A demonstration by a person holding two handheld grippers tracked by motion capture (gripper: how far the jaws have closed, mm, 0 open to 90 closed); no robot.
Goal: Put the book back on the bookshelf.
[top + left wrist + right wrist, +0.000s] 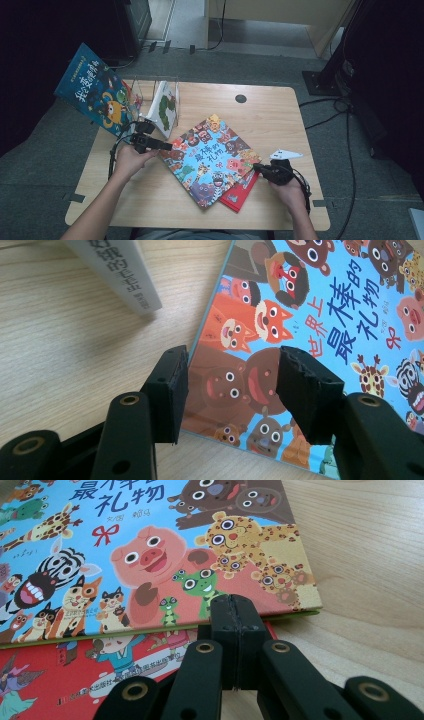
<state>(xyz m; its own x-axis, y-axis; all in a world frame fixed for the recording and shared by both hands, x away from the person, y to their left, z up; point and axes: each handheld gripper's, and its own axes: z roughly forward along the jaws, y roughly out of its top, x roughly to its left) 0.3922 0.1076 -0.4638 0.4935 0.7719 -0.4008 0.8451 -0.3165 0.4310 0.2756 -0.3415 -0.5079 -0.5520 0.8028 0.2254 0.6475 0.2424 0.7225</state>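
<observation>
Fingers (170, 390) of the left gripper (230, 375) spread wide, straddling the near left corner of the blue animal book (310, 305), one pad over bare wood, the other over the cover, nothing pinched yet. Fingers (222, 617) of the right gripper (234, 612) pressed flat together, empty, tip nosed up against the blue book's lower right edge, just above the red book (75, 675) beneath it.

Seen from the high view: blue animal book (212, 157) lying flat and skewed at the centre of the table (280, 115), resting on the red book (240, 192), which peeks out at the lower right. Left gripper (167, 146) at the book's left corner, right gripper (257, 168) at its right edge. Upper left of the frame: white book (165, 107) standing in a clear stand (137, 92), another blue book (92, 90) leaning behind.

Likely step: prying the top book up for a grip. To do it well:
- Slide the closed right tip into the seam between the two covers, low and level, then lever gently upward; avoid digging into the red cover.
- Keep the left pads parted until the corner rises, then slip one under and one over.
- Close squarely on the board, well in from the corner, to stop the book twisting.
- Lift slowly, watching for the red book dragging along.
</observation>
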